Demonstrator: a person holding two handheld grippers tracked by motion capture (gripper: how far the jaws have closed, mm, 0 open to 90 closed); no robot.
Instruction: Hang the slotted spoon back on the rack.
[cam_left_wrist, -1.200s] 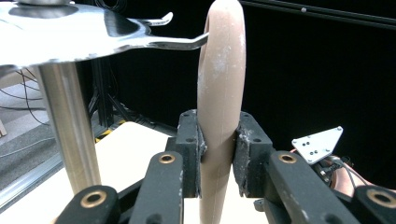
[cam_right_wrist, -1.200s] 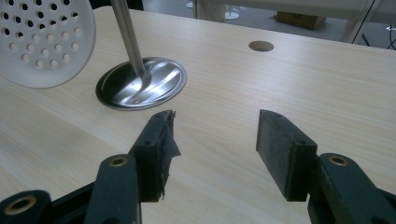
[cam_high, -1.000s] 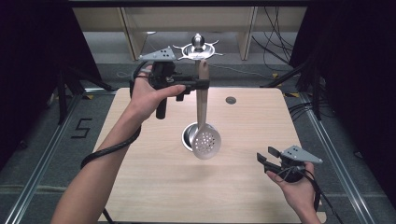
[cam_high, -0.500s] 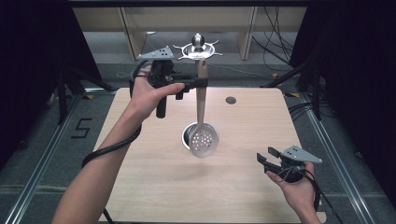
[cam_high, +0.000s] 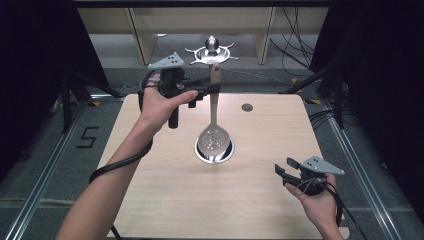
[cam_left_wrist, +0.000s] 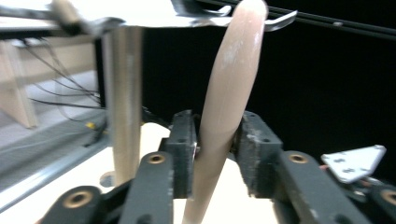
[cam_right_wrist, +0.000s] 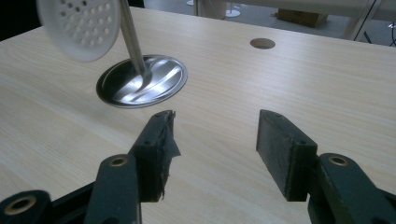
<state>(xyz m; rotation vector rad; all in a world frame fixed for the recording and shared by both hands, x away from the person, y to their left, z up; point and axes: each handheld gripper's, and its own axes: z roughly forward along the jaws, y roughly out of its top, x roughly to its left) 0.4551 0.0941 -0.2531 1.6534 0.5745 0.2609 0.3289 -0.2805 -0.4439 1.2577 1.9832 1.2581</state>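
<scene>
Left gripper, jaws just loosening around pale wooden handle of perforated steel skimmer; right gripper open near right.

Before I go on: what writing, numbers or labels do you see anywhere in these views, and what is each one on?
"5" – a large dark digit on the grey floor left of the table, seen in the high view.
No other text is readable: the skimmer spoon, its wooden handle, the hanging rack and both tools carry no legible print or brand.
</scene>
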